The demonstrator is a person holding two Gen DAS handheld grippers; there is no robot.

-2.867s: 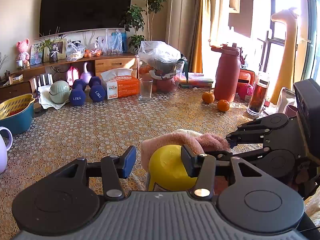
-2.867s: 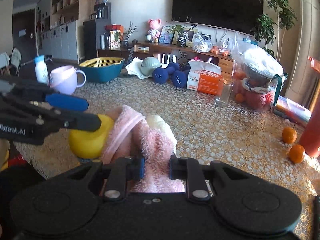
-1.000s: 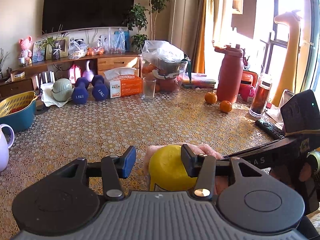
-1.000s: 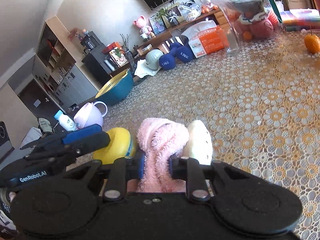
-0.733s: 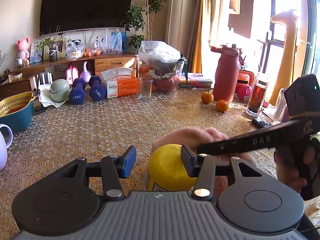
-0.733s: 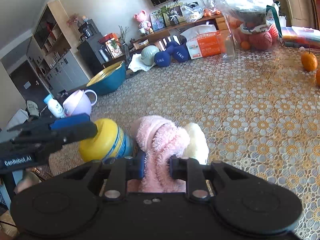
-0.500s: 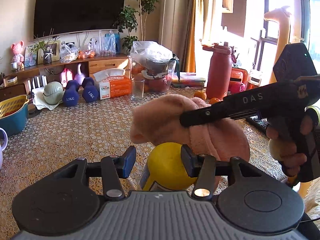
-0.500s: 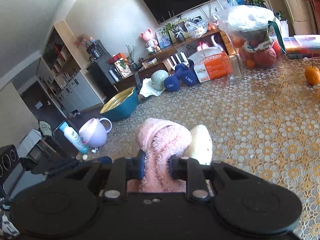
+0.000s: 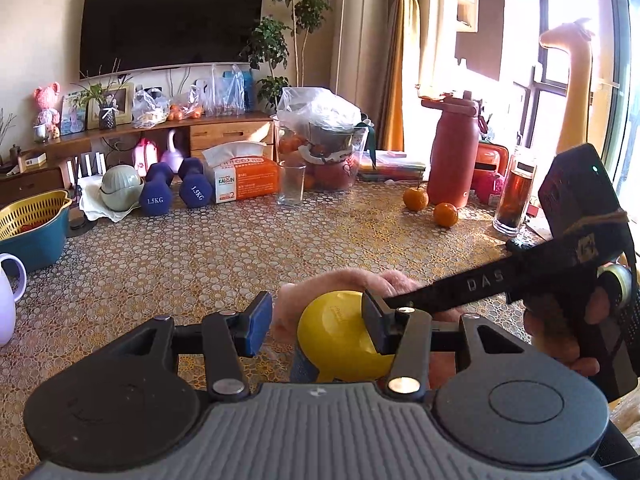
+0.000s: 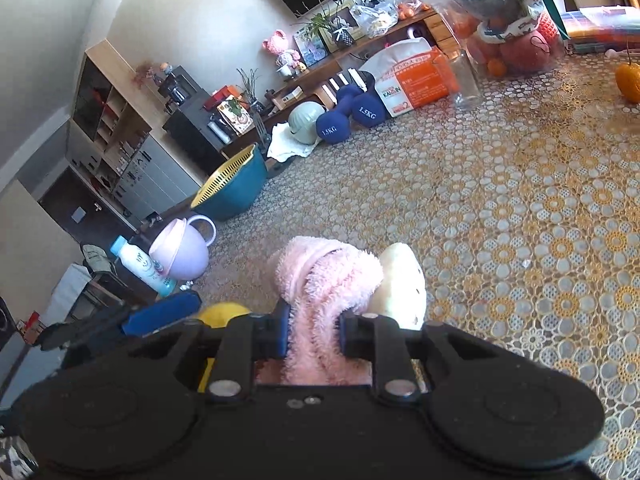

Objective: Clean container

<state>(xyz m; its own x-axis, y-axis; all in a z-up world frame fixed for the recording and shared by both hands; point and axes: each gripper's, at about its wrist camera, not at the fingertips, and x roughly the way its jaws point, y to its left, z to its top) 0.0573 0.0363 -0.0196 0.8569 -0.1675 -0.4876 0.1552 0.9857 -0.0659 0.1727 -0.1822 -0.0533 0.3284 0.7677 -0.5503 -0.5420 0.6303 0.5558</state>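
Note:
A yellow-lidded container stands on the lace tablecloth, between the fingers of my left gripper. The right finger touches the lid, and a gap shows beside the blue left pad. My right gripper is shut on a fluffy pink cloth with a cream part. In the left wrist view the pink cloth lies against the far side of the lid, with the right gripper's black finger reaching in from the right. Only a sliver of the container shows in the right wrist view.
A purple mug and a white bottle stand at the left table edge. A blue basin with a yellow strainer, dumbbells, a tissue box, a glass, oranges and a red bottle line the back. A hand holds the right gripper.
The right gripper has brought the pink cloth down from above the container to the far side of the lid. The left gripper and container have stayed put.

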